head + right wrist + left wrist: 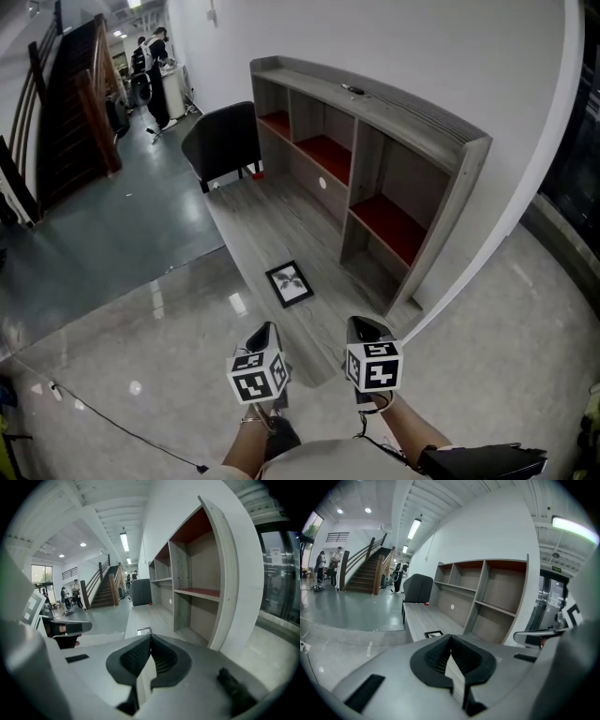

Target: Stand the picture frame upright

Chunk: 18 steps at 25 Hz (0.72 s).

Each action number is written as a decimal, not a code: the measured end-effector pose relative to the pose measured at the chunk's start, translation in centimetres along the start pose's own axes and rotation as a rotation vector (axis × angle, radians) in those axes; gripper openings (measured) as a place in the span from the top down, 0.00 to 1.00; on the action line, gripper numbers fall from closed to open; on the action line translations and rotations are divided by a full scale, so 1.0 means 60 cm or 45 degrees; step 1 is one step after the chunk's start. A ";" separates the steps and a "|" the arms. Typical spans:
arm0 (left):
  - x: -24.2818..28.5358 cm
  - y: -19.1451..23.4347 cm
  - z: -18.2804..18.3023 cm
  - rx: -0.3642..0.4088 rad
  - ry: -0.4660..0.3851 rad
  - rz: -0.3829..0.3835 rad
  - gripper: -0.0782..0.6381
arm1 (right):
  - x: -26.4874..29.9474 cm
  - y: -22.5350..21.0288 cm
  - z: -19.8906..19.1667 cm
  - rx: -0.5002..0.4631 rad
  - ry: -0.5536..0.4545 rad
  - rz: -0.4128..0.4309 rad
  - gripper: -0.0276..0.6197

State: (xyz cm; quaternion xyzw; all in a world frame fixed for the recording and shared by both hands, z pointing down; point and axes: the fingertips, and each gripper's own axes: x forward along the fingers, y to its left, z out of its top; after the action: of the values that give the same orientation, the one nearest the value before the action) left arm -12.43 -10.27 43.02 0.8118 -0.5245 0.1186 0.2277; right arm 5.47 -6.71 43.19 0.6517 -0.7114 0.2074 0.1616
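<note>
picture frame [290, 283]: lying flat on grey wood platform [246, 228], centre of frame, near the shelf unit [412, 159] | left gripper [266, 329]: lower centre, jaws pressed together, nothing between | right gripper [365, 324]: same deal, closed, empty, apart from the frame

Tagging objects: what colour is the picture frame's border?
The picture frame is black; head view shows it best.

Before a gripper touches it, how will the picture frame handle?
Picture frame looks thin and rigid, so probably light and stiff. It lies flat on the wood-grain platform, so it may slide before an edge lifts. Its front may be glass, so fragile.
</note>
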 end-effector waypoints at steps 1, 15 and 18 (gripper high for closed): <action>0.009 0.005 0.002 -0.002 0.008 -0.003 0.87 | 0.009 -0.001 0.003 0.003 0.004 -0.007 0.91; 0.107 0.085 0.093 0.067 0.038 -0.071 0.87 | 0.120 0.026 0.081 0.069 -0.011 -0.094 0.91; 0.125 0.105 0.110 0.079 0.047 -0.089 0.87 | 0.138 0.033 0.096 0.082 -0.017 -0.126 0.91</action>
State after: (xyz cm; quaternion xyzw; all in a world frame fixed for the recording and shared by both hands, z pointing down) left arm -15.29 -21.68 42.09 0.8339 -0.4877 0.1417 0.2160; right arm 2.92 -16.59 42.20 0.6923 -0.6724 0.2176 0.1458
